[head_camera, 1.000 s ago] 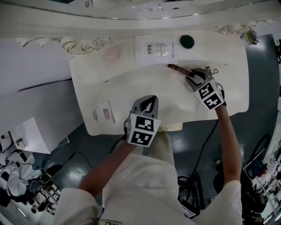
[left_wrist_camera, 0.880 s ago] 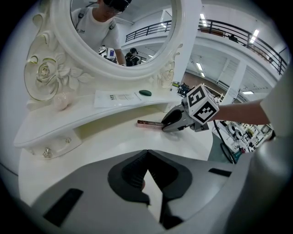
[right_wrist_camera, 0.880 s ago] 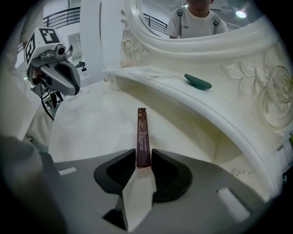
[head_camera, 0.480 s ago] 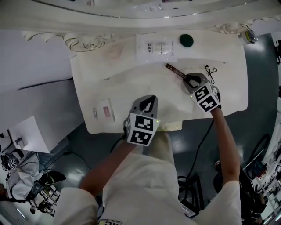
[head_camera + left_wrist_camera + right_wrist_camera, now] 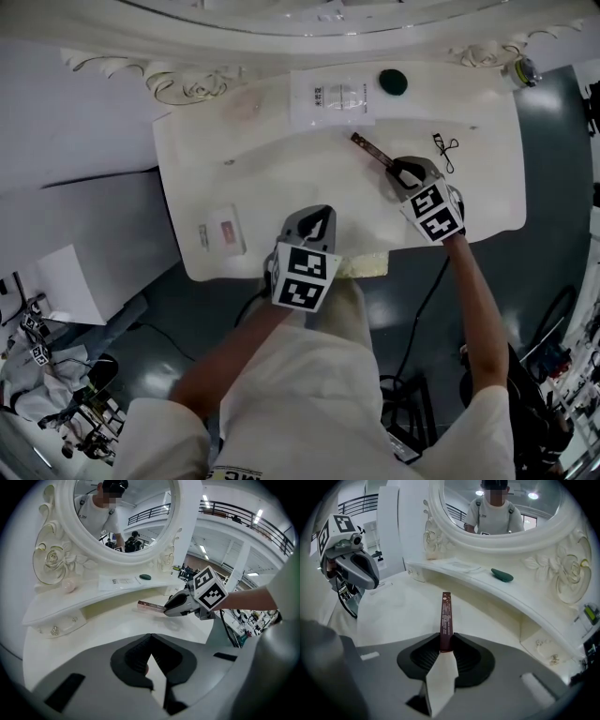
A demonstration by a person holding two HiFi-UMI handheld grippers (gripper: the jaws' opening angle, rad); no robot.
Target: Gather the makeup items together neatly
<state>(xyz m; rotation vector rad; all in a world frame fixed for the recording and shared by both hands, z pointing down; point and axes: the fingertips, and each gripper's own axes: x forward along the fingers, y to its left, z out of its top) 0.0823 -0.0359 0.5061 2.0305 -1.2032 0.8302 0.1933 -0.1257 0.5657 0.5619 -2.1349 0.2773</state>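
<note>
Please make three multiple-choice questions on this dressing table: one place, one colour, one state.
1. Where is the green round item? A on the raised shelf; B on the floor; C in a drawer.
2. What colour is the slim box in the right gripper? A dark brown; B yellow; C blue.
3. How are the left gripper's jaws? A wide open; B closed, empty; C closed on a packet.
1A: the head view shows it there. 2A: seen between jaws that have just been closing on it. 3B: they meet, nothing between.
</note>
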